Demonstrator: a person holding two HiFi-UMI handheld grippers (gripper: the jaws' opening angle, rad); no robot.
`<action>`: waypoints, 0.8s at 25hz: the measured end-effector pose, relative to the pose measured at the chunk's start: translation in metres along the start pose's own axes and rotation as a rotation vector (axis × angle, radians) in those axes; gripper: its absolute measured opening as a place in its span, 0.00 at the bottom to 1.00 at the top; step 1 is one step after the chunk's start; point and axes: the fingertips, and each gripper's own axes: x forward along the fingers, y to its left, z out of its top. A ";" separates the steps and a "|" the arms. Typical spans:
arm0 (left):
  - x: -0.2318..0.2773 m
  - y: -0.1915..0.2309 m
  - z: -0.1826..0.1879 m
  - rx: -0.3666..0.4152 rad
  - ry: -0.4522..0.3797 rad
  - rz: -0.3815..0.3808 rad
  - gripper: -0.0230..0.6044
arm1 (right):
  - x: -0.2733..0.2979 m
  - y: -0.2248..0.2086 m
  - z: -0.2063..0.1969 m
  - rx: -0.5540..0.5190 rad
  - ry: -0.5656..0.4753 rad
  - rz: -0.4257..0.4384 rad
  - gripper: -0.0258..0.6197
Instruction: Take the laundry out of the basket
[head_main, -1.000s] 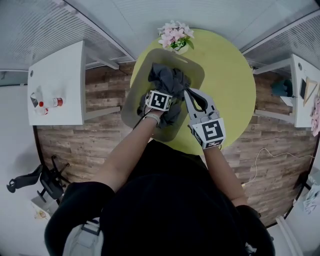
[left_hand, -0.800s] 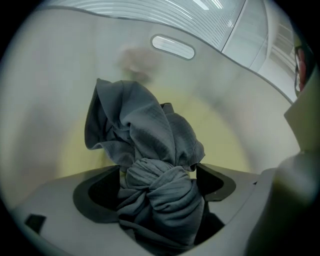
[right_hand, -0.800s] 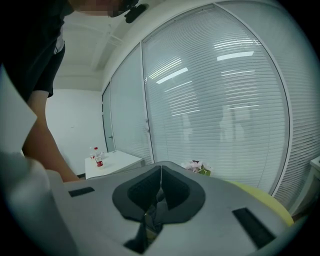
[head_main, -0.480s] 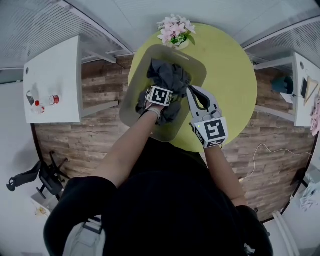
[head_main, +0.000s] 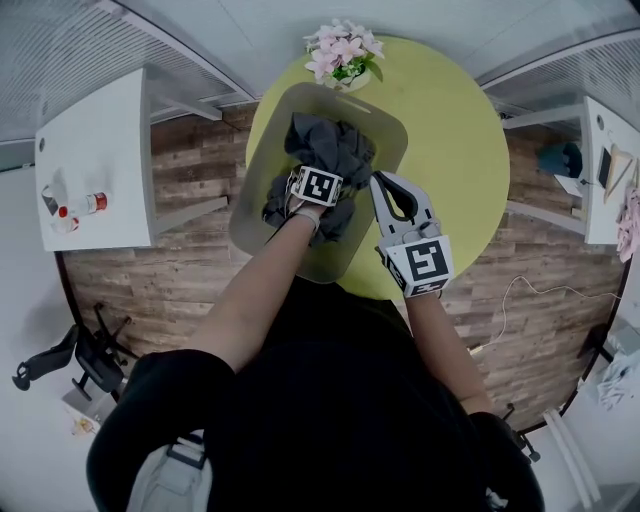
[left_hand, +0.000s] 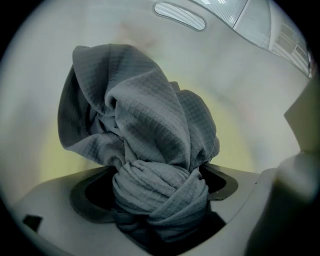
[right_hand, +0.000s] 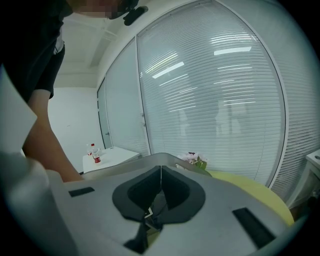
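A grey plastic basket (head_main: 262, 212) stands on the round yellow-green table (head_main: 455, 150). Dark grey laundry (head_main: 330, 148) is piled in it. My left gripper (head_main: 324, 162) reaches down into the pile. Its jaws are opening, and a thick bunch of waffle-textured grey cloth (left_hand: 150, 150) fills the gap between them in the left gripper view (left_hand: 160, 202). The pale basket wall (left_hand: 235, 85) rises behind the cloth. My right gripper (head_main: 377, 182) hovers at the basket's right rim, shut and with nothing in it (right_hand: 160, 172).
A pot of pink flowers (head_main: 343, 55) sits at the table's far edge, just beyond the basket. A white side table (head_main: 95, 150) with small bottles (head_main: 75, 208) stands at the left. Another white desk (head_main: 612, 170) is at the right. A glass wall with blinds (right_hand: 215, 100) stands behind.
My left gripper has stayed buried in the laundry pile, edging slightly farther into the basket. My right gripper has kept its place at the rim. The head view has shifted a little.
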 end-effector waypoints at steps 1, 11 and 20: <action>0.003 -0.001 -0.005 -0.006 0.019 -0.004 0.83 | -0.002 0.000 -0.001 0.001 0.003 -0.004 0.08; 0.007 0.005 -0.007 0.018 0.031 0.046 0.79 | -0.027 -0.010 -0.011 0.010 0.012 -0.052 0.08; -0.052 -0.017 0.020 0.135 -0.053 -0.001 0.63 | -0.045 -0.004 0.003 0.008 -0.044 -0.047 0.08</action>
